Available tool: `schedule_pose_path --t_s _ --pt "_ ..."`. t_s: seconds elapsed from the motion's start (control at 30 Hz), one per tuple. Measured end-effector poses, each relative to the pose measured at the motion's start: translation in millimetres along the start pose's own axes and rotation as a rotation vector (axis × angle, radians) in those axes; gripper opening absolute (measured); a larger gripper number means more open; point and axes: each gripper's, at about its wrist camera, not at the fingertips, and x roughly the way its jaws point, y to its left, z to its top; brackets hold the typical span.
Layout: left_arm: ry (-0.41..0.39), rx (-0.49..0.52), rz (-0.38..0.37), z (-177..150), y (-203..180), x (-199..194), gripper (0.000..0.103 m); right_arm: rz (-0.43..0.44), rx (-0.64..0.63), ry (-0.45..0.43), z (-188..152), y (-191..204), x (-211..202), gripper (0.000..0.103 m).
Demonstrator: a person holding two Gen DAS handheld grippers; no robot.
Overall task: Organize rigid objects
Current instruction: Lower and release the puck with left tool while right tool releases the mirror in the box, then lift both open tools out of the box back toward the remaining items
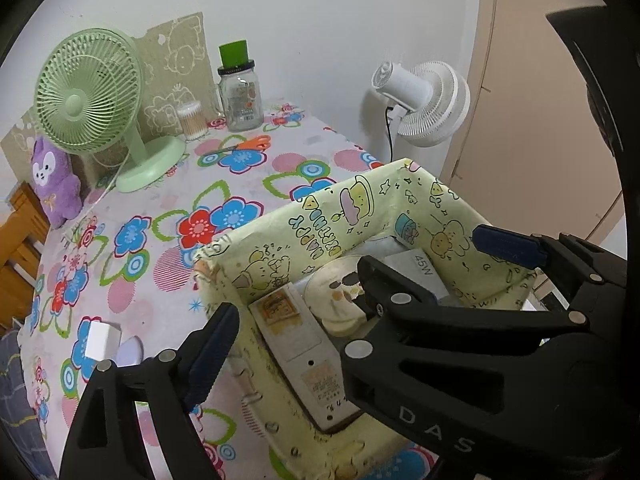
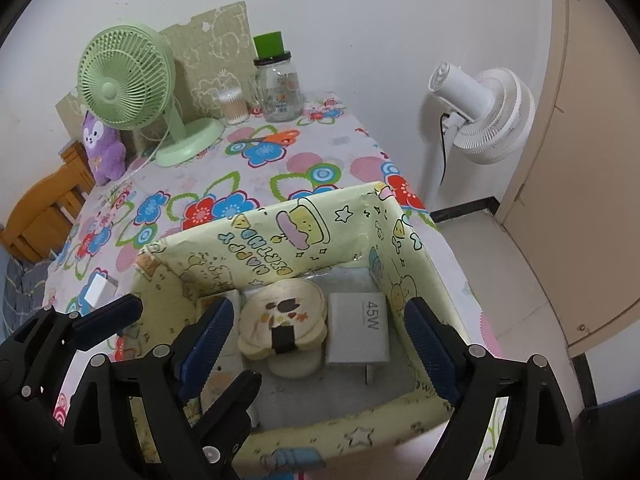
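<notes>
Both the right gripper (image 2: 320,344) and left gripper (image 1: 356,284) hang spread apart, empty, over the yellow cartoon-print box (image 2: 340,216), white 45W charger (image 2: 358,330) parked at 3 o'clock of the cream round case (image 2: 282,316), so seemingly just dropped in.

A home, likely a bedroom. A table under a floral cloth (image 2: 320,152) stands against a plain white wall, bearing a green desk fan (image 2: 128,76), a purple plush toy (image 2: 102,148), a glass jar (image 2: 280,88), a tub of cotton swabs (image 2: 233,107) and orange scissors (image 2: 276,138). A white pedestal fan (image 2: 488,116) stands by a beige door (image 2: 592,160); a wooden chair (image 2: 44,216) is at left.
</notes>
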Motion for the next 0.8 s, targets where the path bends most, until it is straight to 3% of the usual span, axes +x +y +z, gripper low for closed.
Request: schedule_pose_path --t_s 0.8 --pt "-0.077 -0.050 0.042 -29 24 -49 0.092 -0.004 -0.060 -0.064 -20 41 -53 0.090"
